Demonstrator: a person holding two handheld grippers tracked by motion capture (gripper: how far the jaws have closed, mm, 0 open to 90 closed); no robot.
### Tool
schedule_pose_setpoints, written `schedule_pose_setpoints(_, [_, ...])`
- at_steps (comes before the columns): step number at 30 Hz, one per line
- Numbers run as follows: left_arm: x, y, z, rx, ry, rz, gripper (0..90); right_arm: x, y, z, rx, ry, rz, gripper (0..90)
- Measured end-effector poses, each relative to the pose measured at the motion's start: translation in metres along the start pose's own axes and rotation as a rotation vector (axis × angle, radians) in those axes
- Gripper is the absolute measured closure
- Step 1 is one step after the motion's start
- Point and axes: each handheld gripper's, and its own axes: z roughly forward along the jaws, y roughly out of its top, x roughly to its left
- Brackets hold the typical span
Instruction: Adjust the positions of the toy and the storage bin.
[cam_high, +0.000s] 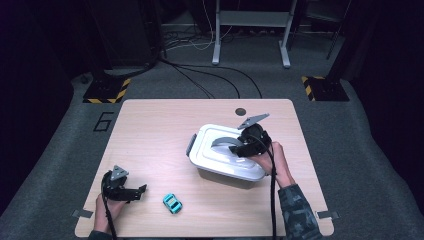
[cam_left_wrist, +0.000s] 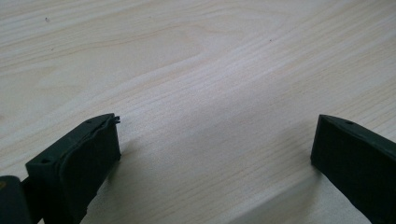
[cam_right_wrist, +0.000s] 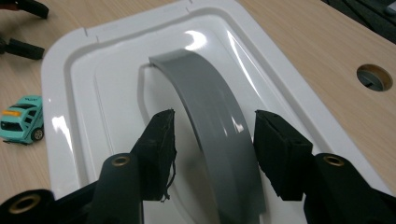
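A pale wooden table (cam_high: 150, 130) with a round cable hole (cam_high: 240, 111) stood on grey carpet (cam_high: 50, 150) in a dark room. Right of centre sat the white box (cam_high: 220, 155). The right gripper (cam_right_wrist: 215, 140) straddled its grey handle (cam_right_wrist: 210, 116), pads apart from it. At lower left, the left gripper (cam_left_wrist: 215, 154) gaped empty, near a teal toy car (cam_high: 172, 203).

The pale, matt wood-grain tabletop (cam_left_wrist: 210, 70) carries a glossy white plastic box lid (cam_right_wrist: 289, 84) with a smooth, satin grey plastic arched handle (cam_right_wrist: 210, 107), a shiny turquoise plastic toy car (cam_right_wrist: 21, 119), and black tongs (cam_right_wrist: 215, 140) with matt, slightly rough rubbery pads (cam_right_wrist: 161, 140).
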Motion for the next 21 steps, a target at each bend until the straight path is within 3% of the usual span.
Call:
schedule_pose_setpoints(5, [0.0,0.0,0.0,0.0,0.0,0.0,1.0,-0.001,0.013,0.008,0.004,0.045,-0.038,53.7])
schedule_pose_setpoints(8, [0.0,0.0,0.0,0.0,0.0,0.0,1.0,-0.002,0.014,0.009,0.008,0.045,-0.042,58.1])
schedule_pose_setpoints(10, [0.0,0.0,0.0,0.0,0.0,0.0,1.0,-0.006,0.012,0.009,0.001,0.062,-0.033,59.5])
schedule_pose_setpoints(15, [0.0,0.0,0.0,0.0,0.0,0.0,1.0,-0.004,0.011,0.006,0.015,0.049,-0.015,62.8])
schedule_pose_setpoints(21, [0.0,0.0,0.0,-0.002,0.0,0.0,1.1,0.001,0.008,0.003,0.018,0.0,0.068,64.7])
